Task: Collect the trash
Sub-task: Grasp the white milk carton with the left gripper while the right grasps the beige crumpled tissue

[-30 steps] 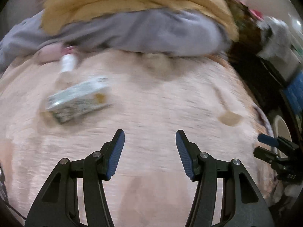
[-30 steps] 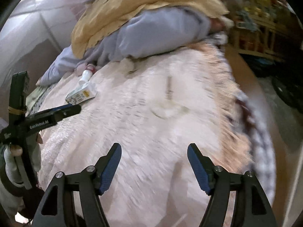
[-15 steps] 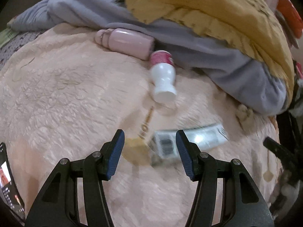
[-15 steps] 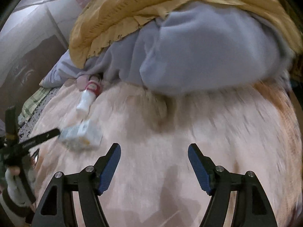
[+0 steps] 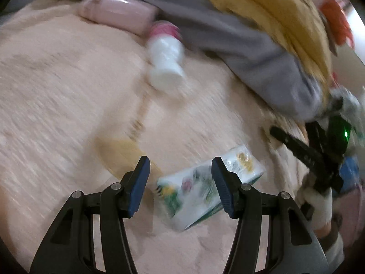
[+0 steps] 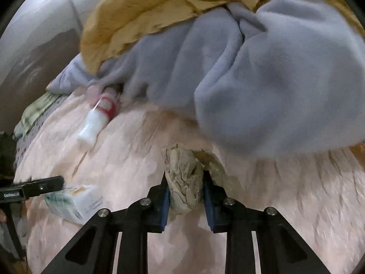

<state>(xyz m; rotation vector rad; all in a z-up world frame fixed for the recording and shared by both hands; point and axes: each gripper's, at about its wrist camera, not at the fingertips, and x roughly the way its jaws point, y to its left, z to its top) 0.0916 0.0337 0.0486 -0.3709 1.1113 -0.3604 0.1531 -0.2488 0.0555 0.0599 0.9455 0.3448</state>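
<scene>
Crumpled beige paper wad (image 6: 186,182) sits pinched between the blue pads of the right gripper (image 6: 186,197), whose jaws have just been closing onto it; it rests on the pale pink fuzzy bedspread (image 6: 285,205), just below the grey fleece blanket (image 6: 262,80). Left gripper (image 5: 180,187) hangs with its jaws parted and nothing clamped, poised over the white-and-green printed carton (image 5: 203,189) lying flat on the bedspread. A white plastic bottle with a pink label (image 5: 165,61) lies farther up, beside a pale pink rounded container (image 5: 118,11). Risk as I judge it: the wad is soft and springy, so it could slip free on the lift, and the left pads may snag plush fabric or skid off the carton's slick face
</scene>
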